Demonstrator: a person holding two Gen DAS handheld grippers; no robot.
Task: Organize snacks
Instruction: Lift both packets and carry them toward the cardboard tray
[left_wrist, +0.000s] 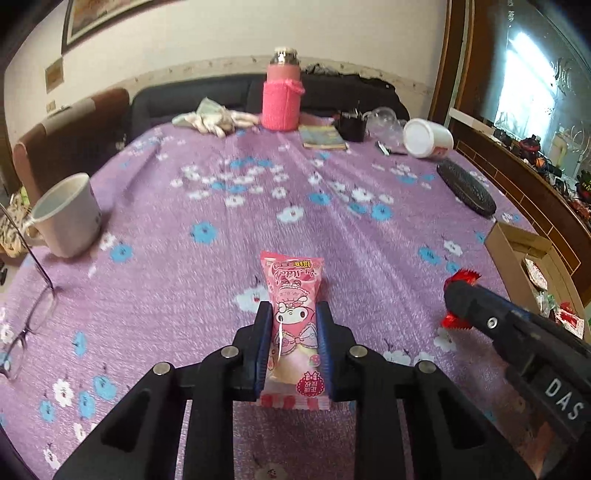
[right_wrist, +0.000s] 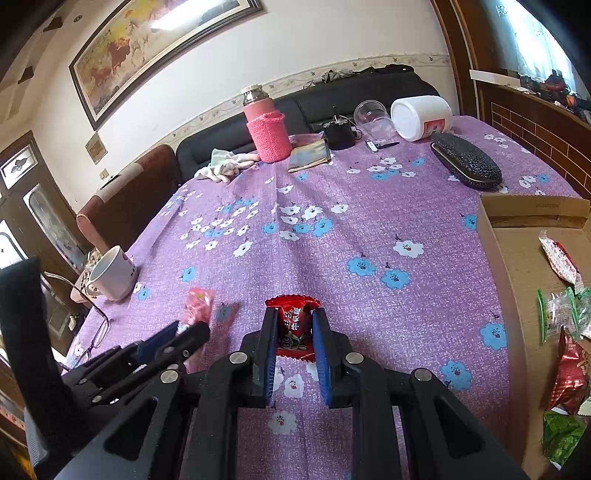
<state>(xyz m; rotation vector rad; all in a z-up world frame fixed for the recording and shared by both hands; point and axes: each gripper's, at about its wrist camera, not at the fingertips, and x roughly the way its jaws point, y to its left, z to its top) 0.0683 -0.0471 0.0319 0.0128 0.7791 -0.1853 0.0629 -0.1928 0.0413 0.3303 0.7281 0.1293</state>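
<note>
My left gripper (left_wrist: 293, 314) is shut on a pink cartoon snack packet (left_wrist: 293, 295), held above the purple flowered tablecloth (left_wrist: 221, 221). My right gripper (right_wrist: 293, 317) is shut on a small red snack packet (right_wrist: 293, 321), also above the cloth. The right gripper with the red packet (left_wrist: 460, 299) shows at the right of the left wrist view. The left gripper with the pink packet (right_wrist: 197, 306) shows at the left of the right wrist view. A cardboard box (right_wrist: 517, 266) at the table's right edge holds several snack packets (right_wrist: 565, 373).
A white mug (left_wrist: 68, 214) and glasses (left_wrist: 29, 325) lie at the left. At the far end stand a pink flask (left_wrist: 281, 96), a booklet (left_wrist: 321, 137), a black cup (left_wrist: 351, 125), a white jar on its side (left_wrist: 428, 138) and a black glasses case (left_wrist: 465, 188).
</note>
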